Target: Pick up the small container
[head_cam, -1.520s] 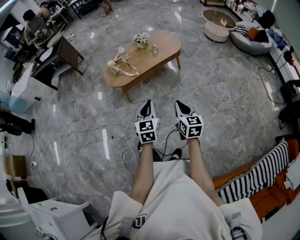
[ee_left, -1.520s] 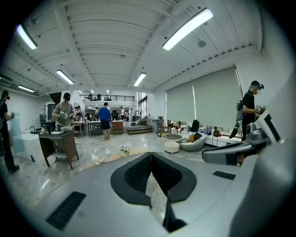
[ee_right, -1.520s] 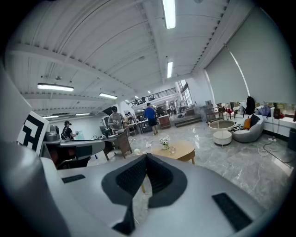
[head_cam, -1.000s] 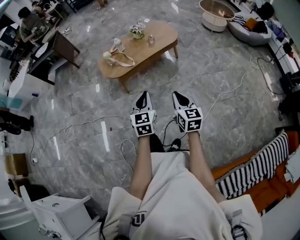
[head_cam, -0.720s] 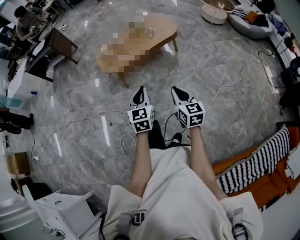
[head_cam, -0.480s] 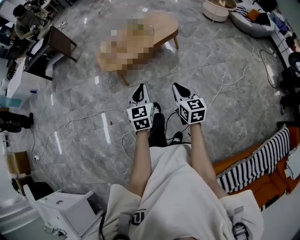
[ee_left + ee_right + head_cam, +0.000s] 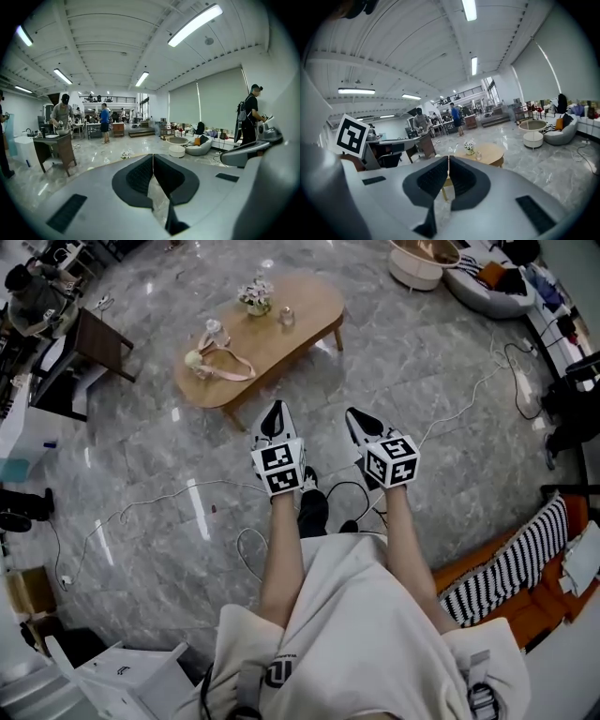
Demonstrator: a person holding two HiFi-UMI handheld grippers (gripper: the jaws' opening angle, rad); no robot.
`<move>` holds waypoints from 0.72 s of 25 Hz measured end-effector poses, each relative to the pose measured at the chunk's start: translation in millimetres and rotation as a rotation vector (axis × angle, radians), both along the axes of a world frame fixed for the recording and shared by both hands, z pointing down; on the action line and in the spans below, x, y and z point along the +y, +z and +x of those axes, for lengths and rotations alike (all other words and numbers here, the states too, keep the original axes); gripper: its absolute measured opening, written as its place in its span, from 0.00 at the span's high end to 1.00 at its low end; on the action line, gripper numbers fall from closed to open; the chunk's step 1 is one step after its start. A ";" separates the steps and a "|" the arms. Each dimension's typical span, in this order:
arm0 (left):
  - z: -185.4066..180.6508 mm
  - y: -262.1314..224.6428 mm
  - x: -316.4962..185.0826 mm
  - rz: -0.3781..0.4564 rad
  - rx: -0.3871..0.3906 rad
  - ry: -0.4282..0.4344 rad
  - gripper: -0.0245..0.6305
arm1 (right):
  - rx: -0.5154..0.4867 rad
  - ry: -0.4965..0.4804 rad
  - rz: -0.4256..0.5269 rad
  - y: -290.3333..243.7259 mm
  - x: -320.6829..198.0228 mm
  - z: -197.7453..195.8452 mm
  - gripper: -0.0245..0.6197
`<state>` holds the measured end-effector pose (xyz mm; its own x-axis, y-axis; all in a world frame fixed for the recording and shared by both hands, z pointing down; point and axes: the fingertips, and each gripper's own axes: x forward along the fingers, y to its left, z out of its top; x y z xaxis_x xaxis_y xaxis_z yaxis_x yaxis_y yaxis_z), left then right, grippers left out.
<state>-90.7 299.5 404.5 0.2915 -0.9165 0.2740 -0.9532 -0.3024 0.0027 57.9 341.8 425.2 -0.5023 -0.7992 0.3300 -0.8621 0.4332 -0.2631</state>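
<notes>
A small glass container [image 7: 287, 317] stands on the oval wooden coffee table [image 7: 291, 343], next to a pot of flowers [image 7: 255, 294]. A second glass piece [image 7: 214, 330] and a pink strap [image 7: 225, 369] lie toward the table's left end. My left gripper [image 7: 275, 409] and right gripper [image 7: 354, 416] hang side by side over the floor, short of the table, both shut and empty. In the right gripper view the small container [image 7: 478, 155] and flowers [image 7: 469, 146] show just beyond the shut right gripper [image 7: 448, 159]. The left gripper [image 7: 153, 155] points past the flowers [image 7: 126, 153].
Cables [image 7: 450, 418] trail over the grey marble floor around my feet. A round white table [image 7: 415, 261] stands at the back right, a dark desk [image 7: 89, 348] at the left, a striped cushion [image 7: 506, 573] on an orange sofa at the right. People stand farther off.
The coffee table now sits closer to both grippers and more to the left in the head view. Both grippers stay shut and side by side.
</notes>
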 end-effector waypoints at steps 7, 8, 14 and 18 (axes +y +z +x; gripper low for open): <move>-19.3 -11.5 -86.1 0.004 0.037 -0.006 0.95 | 0.042 0.004 0.027 -10.7 -82.3 -5.3 0.85; -22.3 -12.7 -97.5 0.007 0.041 -0.005 0.95 | 0.050 0.000 0.031 -12.2 -93.1 -8.7 0.85; -38.4 -16.4 -151.5 0.015 0.039 0.000 0.95 | 0.084 -0.007 0.036 -16.2 -145.4 -28.4 0.85; -53.9 -15.7 -185.2 0.012 0.017 -0.023 0.95 | 0.106 0.010 0.036 -17.3 -174.8 -37.9 0.85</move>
<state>-144.6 114.3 388.8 0.2745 -0.9263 0.2583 -0.9598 -0.2802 0.0153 19.9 167.0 407.9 -0.4581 -0.8164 0.3516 -0.8886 0.4318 -0.1549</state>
